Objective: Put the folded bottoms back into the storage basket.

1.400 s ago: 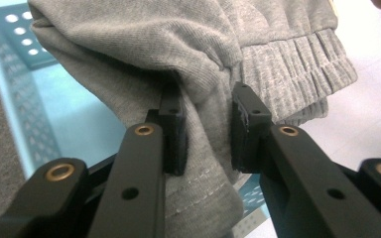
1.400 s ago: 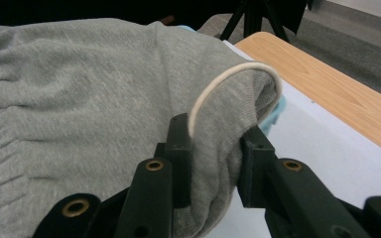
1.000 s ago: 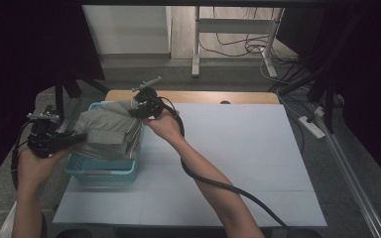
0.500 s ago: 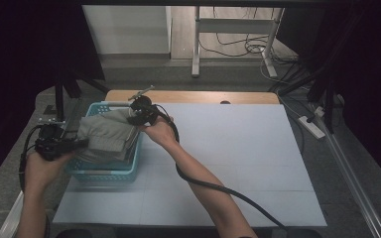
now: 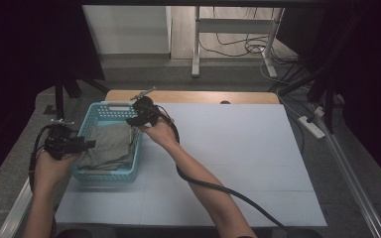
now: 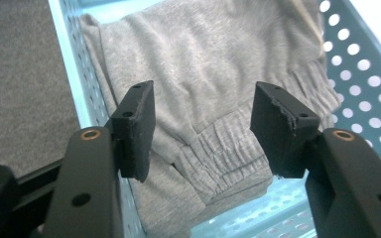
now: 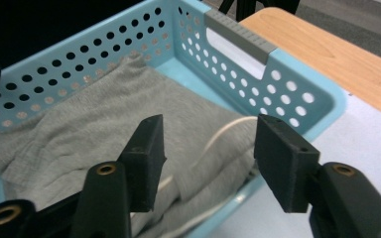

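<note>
- At the left side of the table [image 5: 238,163], a light blue perforated basket [image 5: 95,113] holds folded grey sweatpants [image 5: 110,146].
- The left gripper [image 5: 87,144] sits at the basket's left wall; its fingers [image 6: 138,124] have just been opening and now stand spread above the elastic cuff, gripping nothing.
- The right gripper [image 5: 131,120] hovers over the basket's far right corner; its fingers [image 7: 146,161] have likewise just been opening, spread and empty.
- A white drawstring [image 7: 223,134] lies on the cloth.
</note>
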`<state>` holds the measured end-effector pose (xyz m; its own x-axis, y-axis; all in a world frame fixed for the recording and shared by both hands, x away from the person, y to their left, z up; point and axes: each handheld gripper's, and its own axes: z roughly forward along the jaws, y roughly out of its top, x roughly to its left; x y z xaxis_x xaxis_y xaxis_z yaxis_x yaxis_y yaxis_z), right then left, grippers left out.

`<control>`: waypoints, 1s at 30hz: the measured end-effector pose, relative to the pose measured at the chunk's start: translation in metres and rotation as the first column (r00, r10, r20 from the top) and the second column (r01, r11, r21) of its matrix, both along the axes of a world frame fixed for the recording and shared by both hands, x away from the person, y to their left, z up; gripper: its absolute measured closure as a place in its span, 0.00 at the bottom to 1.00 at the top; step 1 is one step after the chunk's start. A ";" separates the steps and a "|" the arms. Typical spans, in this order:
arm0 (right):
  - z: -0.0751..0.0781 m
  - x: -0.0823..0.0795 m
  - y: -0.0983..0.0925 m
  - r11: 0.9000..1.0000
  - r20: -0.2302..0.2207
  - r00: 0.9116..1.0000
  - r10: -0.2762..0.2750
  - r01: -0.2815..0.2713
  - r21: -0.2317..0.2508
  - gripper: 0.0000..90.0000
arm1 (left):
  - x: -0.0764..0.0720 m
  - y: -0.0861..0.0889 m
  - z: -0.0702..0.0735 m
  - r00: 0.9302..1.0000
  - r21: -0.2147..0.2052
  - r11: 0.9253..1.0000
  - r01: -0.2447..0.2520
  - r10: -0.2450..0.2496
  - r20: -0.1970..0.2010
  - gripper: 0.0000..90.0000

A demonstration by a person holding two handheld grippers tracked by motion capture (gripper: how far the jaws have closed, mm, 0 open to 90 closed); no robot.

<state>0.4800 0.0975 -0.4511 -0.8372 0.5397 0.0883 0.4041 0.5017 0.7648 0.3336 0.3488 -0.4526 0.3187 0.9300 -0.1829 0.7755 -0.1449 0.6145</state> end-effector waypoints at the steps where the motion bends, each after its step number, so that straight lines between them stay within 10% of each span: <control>1: 0.002 0.000 -0.003 1.000 0.006 1.000 0.002 -0.002 -0.001 0.46 | 0.000 -0.001 -0.001 1.000 -0.009 1.000 0.008 -0.008 0.008 0.44; 13: 0.011 -0.004 -0.023 0.999 -0.004 0.999 0.053 -0.053 0.005 0.27 | 0.008 -0.012 -0.005 0.998 -0.142 0.988 0.061 -0.058 0.023 0.15; 30: 0.005 -0.025 -0.038 0.991 -0.041 0.990 0.133 -0.133 0.003 0.12 | 0.011 -0.033 -0.006 0.992 -0.145 0.981 0.128 -0.128 0.010 0.03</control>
